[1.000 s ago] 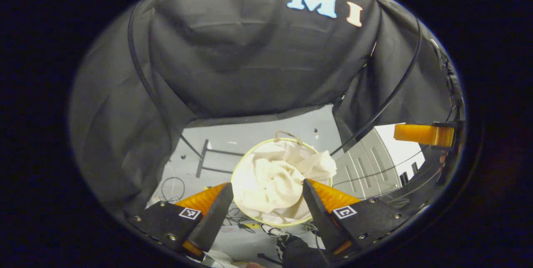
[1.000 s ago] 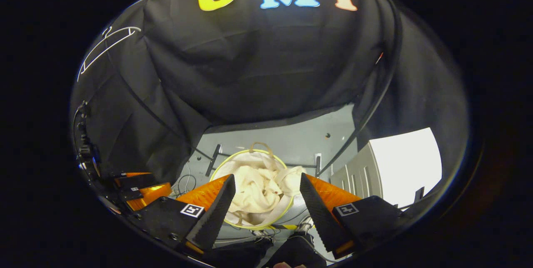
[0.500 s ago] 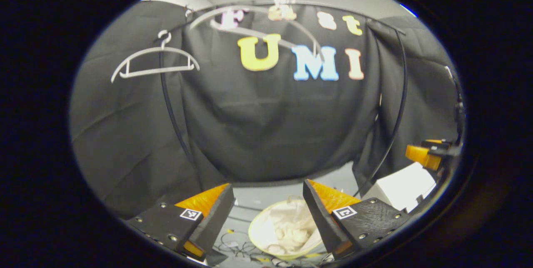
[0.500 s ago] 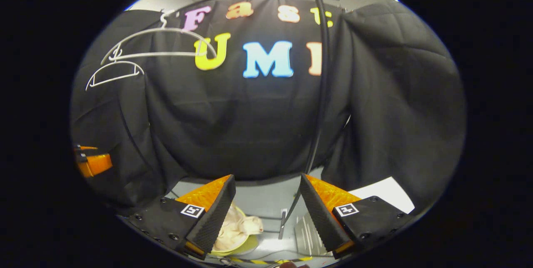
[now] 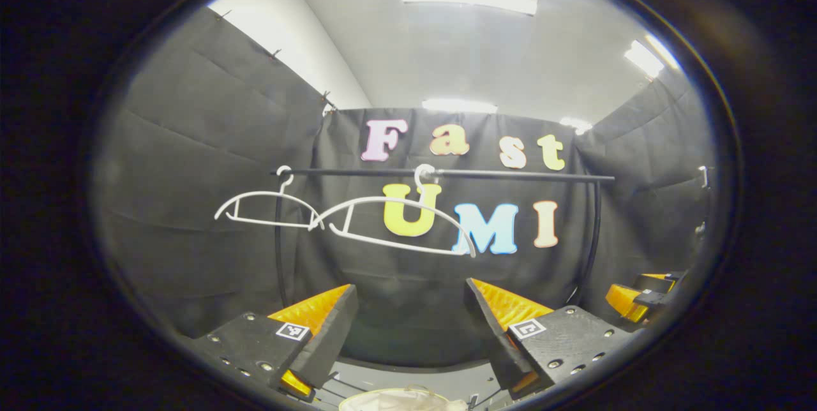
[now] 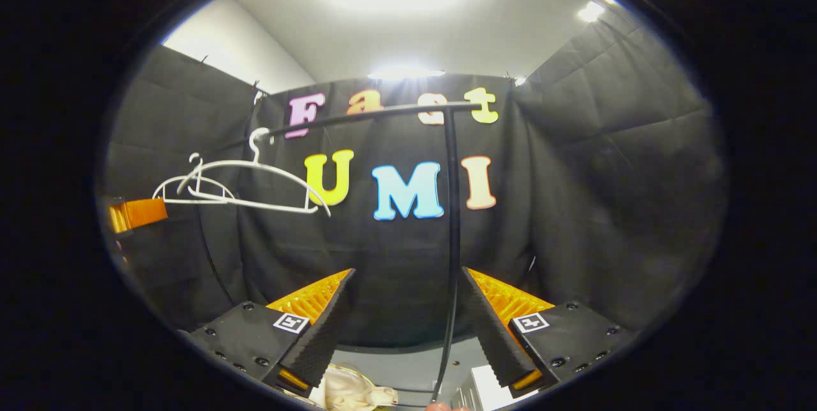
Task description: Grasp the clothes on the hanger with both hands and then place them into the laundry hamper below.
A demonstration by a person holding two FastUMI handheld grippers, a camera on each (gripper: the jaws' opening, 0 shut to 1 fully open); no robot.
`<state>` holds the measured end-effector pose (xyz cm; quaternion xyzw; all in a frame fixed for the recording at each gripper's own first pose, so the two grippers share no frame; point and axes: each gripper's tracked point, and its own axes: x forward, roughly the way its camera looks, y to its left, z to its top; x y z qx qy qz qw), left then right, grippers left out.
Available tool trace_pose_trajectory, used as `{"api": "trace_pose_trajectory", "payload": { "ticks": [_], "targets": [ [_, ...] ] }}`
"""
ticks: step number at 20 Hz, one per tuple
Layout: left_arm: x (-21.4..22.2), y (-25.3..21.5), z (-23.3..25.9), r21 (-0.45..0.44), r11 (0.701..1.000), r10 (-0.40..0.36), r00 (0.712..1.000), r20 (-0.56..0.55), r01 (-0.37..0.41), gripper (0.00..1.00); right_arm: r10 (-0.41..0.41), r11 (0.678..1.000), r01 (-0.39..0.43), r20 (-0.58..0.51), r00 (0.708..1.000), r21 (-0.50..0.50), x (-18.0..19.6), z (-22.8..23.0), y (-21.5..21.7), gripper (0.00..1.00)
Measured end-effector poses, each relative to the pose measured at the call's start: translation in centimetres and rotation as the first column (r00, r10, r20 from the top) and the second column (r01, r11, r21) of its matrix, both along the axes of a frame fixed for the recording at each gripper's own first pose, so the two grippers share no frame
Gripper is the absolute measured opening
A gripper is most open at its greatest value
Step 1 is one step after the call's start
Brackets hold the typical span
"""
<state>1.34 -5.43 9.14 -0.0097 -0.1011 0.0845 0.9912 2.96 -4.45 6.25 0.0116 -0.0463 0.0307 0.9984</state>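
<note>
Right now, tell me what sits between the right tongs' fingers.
In the right gripper view, the open right tongs frame the rack's black upright pole against the booth wall; nothing is gripped.

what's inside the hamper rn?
Cream crumpled clothes fill the round yellow-rimmed laundry hamper at the bottom edge of both views. Most of the hamper is cut off, so anything underneath the cloth is hidden.

Both views level, facing back wall, sharing rail (image 5: 447, 173), hangers (image 6: 255, 175), seemingly mid-distance.

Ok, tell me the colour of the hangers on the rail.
White, both hangers; clearest in the left gripper view.
</note>
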Motion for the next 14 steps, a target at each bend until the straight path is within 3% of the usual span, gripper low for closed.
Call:
{"api": "trace_pose_trajectory", "payload": {
  "ticks": [6,7,14],
  "targets": [
    [-3.2,0.4,0.9,0.018,1.0,-0.019,1.0,0.006,0.019,0.98,-0.054,0.997,0.052,0.026,0.998,0.064,-3.3,0.9,-1.5,0.92],
    [-3.4,0.7,0.3,0.033,0.999,-0.013,1.0,-0.01,0.013,0.98,-0.074,0.996,0.073,0.016,0.997,0.06,-3.6,0.4,-1.9,0.97],
    [-2.5,1.1,-2.6,0.01,0.999,-0.052,0.998,-0.039,0.052,0.99,-0.108,0.994,0.108,-0.01,0.994,0.001,-5.0,-1.8,-1.1,0.98]
  ]
}}
